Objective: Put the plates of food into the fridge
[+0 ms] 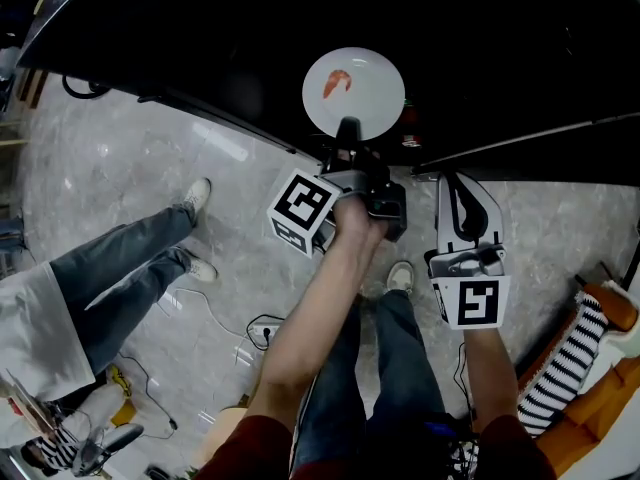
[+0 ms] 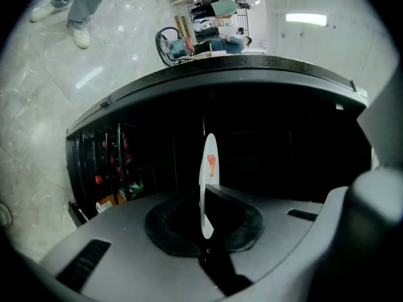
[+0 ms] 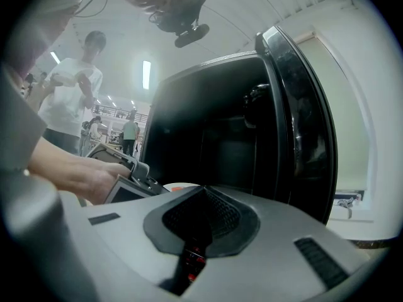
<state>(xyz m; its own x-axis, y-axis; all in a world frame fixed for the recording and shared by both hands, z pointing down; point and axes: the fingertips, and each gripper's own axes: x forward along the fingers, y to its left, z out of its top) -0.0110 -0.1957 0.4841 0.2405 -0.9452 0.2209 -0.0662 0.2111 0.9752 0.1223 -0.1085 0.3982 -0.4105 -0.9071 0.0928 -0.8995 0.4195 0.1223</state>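
Left gripper [image 1: 348,128] clenched on the rim of the white plate [image 1: 365,98], which carries an orange morsel [image 1: 337,83] and hangs inside the dark open fridge [image 1: 200,48]. Right gripper [image 1: 456,190] closed, empty, just outside.

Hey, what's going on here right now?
A person holds a gripper in each hand in front of an open fridge. The left gripper is shut on the rim of a white plate with a bit of orange food, holding it at the dark opening. The right gripper is shut on nothing, near the door.
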